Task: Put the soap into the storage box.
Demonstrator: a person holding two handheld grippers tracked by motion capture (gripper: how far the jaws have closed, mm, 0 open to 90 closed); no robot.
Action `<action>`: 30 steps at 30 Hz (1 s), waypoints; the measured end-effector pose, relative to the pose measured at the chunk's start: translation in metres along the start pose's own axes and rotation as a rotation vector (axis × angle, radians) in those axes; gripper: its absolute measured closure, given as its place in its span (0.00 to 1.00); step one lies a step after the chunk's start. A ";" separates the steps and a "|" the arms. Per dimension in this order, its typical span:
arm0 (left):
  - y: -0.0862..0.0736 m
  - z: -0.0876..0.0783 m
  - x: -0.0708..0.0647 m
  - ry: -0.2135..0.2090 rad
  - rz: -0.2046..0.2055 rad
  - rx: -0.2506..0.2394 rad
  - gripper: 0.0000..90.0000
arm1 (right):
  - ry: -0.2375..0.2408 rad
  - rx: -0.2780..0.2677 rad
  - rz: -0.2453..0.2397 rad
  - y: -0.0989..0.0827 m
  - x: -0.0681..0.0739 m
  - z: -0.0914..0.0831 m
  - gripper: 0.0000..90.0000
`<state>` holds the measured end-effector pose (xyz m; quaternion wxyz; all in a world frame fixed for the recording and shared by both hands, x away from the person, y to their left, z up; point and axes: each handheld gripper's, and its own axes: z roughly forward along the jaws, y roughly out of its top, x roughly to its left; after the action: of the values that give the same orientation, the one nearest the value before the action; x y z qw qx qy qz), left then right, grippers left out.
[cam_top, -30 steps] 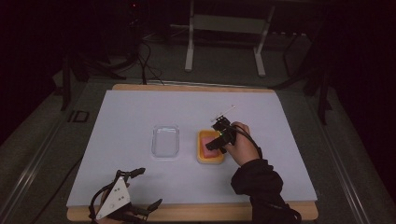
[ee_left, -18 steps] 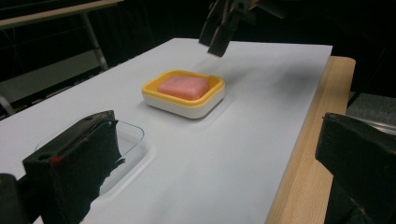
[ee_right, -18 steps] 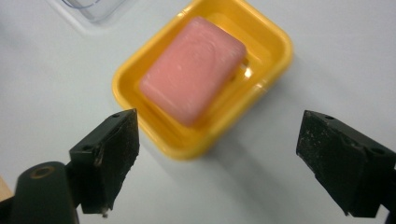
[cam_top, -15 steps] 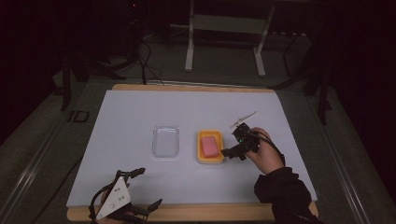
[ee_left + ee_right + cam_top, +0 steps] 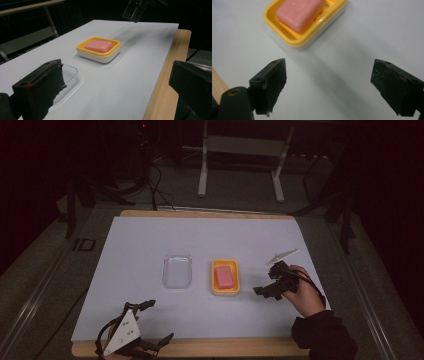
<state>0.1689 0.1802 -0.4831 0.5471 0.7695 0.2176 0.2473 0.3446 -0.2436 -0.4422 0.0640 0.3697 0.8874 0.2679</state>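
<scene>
Right claw (image 5: 264, 291): jaws spread wide with nothing between them, having just been opening; it hangs over bare white sheet and touches nothing.
Soap (image 5: 298, 11): pink bar lying in the yellow dish (image 5: 304, 40), released, ahead of the right claw's jaws and slightly toward its left jaw, near but apart from it.
Dish seen from above: just to the left of the right claw, with a strip of bare sheet between them.
Right hand (image 5: 302, 292): grips the claw body from the near-right side, dark sleeve behind it.
Left claw (image 5: 152, 322): jaws wide apart, empty, resting low at the near edge of the table (image 5: 210, 347).
Lid (image 5: 177, 271): clear, flat on the sheet (image 5: 150, 235), just ahead of the left claw's left jaw, partly hidden behind it in the left gripper view.
Dish from left claw: farther ahead, beyond the lid.
In the way: nothing lies between either claw and the dish.
</scene>
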 end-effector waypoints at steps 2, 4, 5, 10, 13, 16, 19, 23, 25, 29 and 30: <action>0.000 0.000 0.000 0.001 0.001 0.001 0.01 | -0.007 -0.010 0.000 -0.006 -0.003 -0.003 0.15; 0.000 0.000 0.000 0.001 0.001 0.002 0.00 | -0.017 -0.025 0.003 -0.012 -0.006 -0.005 0.15; 0.000 0.000 -0.001 0.001 0.001 0.002 0.01 | -0.020 -0.026 0.006 -0.015 -0.007 -0.006 0.15; 0.000 0.001 -0.001 0.000 0.003 0.006 0.00 | -0.056 -0.062 0.039 -0.034 -0.012 -0.008 0.14; 0.000 0.001 -0.001 0.000 0.005 0.007 0.01 | -0.064 -0.084 0.061 -0.046 -0.013 -0.007 0.14; 0.000 0.001 -0.001 0.000 0.007 0.008 0.01 | -0.064 -0.097 0.078 -0.055 -0.014 -0.006 0.14; 0.000 0.001 -0.001 0.000 0.006 0.007 0.01 | -0.064 -0.103 0.095 -0.065 -0.014 -0.005 0.14; 0.000 0.001 -0.001 -0.001 0.009 0.009 0.01 | -0.089 -0.109 0.115 -0.077 -0.017 -0.005 0.14; 0.000 0.001 -0.001 -0.001 0.010 0.010 0.00 | -0.110 -0.116 0.111 -0.082 -0.018 -0.006 0.14; 0.000 0.001 -0.001 -0.001 0.009 0.009 0.00 | -0.117 -0.106 0.118 -0.093 -0.018 -0.006 0.15; 0.000 0.001 -0.001 -0.001 0.009 0.009 0.01 | -0.117 -0.109 0.121 -0.095 -0.018 -0.006 0.15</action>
<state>0.1686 0.1788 -0.4835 0.5427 0.7729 0.2151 0.2486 0.2963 -0.3142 -0.4881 0.1196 0.4337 0.8422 0.2972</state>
